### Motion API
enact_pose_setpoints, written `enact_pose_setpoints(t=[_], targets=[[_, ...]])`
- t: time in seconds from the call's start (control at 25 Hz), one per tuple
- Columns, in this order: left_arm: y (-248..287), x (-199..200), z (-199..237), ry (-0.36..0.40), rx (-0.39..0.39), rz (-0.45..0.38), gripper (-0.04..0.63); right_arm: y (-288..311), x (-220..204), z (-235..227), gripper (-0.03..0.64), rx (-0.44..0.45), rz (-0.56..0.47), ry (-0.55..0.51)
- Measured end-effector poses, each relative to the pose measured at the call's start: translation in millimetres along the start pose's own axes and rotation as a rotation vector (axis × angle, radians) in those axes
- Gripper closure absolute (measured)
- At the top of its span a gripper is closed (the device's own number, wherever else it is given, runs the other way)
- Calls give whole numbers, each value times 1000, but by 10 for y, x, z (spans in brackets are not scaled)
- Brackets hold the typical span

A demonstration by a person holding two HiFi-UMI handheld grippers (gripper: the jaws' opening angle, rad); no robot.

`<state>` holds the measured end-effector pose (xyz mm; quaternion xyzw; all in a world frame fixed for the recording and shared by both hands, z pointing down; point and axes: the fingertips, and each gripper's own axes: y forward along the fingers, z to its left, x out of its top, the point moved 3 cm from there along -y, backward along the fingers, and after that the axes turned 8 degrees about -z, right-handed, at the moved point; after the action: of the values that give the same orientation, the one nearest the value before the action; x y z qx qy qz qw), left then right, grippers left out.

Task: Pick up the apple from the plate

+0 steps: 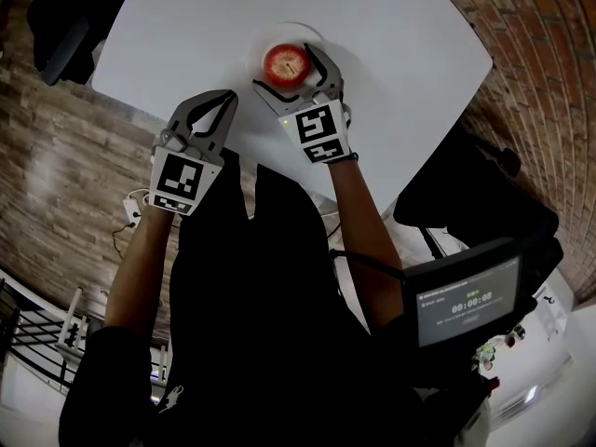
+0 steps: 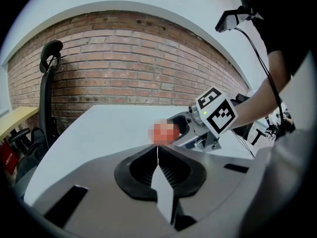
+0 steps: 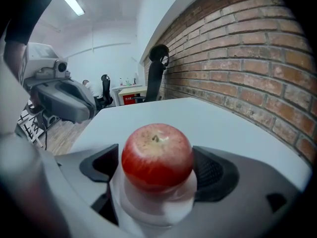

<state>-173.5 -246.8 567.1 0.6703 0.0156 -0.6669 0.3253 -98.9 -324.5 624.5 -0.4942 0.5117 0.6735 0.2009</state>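
Not far in from the near edge of the desk (image 1: pixel 186 45), the plate (image 1: pixel 291 30) is carrying the apple (image 1: pixel 285 63). The right claw (image 1: pixel 287 71) is straddling it, spread wide and not pressing. Squeezing gently at its widest girth, then lifting straight, looks best. The left claw (image 1: pixel 226 99) is idling, pressed together, empty.

Your left gripper (image 1: pixel 226 99) is held out ahead of you and pitched downward. Its jaws are closed tip to tip, with nothing between them. Your right gripper (image 1: pixel 285 69) reaches farther forward and is also pitched downward. Its jaws are spread wide on either side of the apple (image 3: pixel 157 155) (the pads appear clear of its skin on both flanks). Both forearms are bare and extended: the left forearm (image 1: pixel 140 268) runs nearly straight, the right forearm (image 1: pixel 358 217) angles inward. The left marker cube (image 1: pixel 183 182) and right marker cube (image 1: pixel 321 133) face up toward your head.
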Motion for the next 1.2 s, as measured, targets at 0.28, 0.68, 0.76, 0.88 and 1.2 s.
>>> enact_pose_setpoints(t=[0.28,0.68,0.76,0.88,1.2], targets=[[-62,-72,33,1,5,4,588,51,-15,-5,173,-26,-7,6],[-139,-58,-11,13,0,2,588,7,-18,-26,216,-54,4,19],[-155,-42,-17,18,0,2,588,4,-22,-18,216,-58,10,13],[-172,-2,-19,26,2,-4,588,-2,-9,-24,216,-62,5,14],[-221,128,-51,54,-5,-21,588,-219,249,-36,217,-83,-65,53]])
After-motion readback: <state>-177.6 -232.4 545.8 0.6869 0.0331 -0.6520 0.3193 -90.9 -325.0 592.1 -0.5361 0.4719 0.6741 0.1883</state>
